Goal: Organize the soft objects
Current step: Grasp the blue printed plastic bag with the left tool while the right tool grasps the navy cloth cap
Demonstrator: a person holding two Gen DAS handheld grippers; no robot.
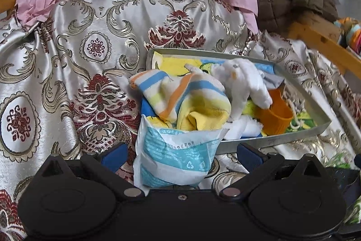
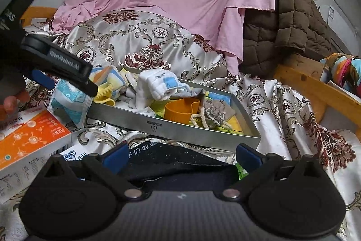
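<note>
Metal tray [image 1: 266, 139] lies on the patterned satin bedcover [image 1: 67, 60], and most soft things are already in it: a striped sock [image 1: 180, 92] hanging over the near rim, a white plush toy [image 1: 243, 80], an orange cup [image 1: 276, 115], and, in the right wrist view, a grey drawstring pouch [image 2: 214, 110]. One thing is outside: a white and blue plastic packet [image 1: 176, 159], which leans against the tray's near corner with its torn mouth up.

The left claw [image 1: 182, 153] has its blue pads wide apart, and the packet stands between them without being touched by either one. The right claw [image 2: 180, 154] is also apart and holds nothing; a dark cloth [image 2: 180, 164] lies under it, in front of the tray.

The step seems to be to take the packet. I would close the left claw on its middle, below the torn mouth, so that nothing spills. The foil is soft and slippery, so a slow and firm squeeze is better. The sock overlaps the packet's top edge, so lift straight up and a little back, otherwise the sock can be pulled out of the tray. The right claw could press on the tray rim to keep it from sliding on the smooth satin.
</note>
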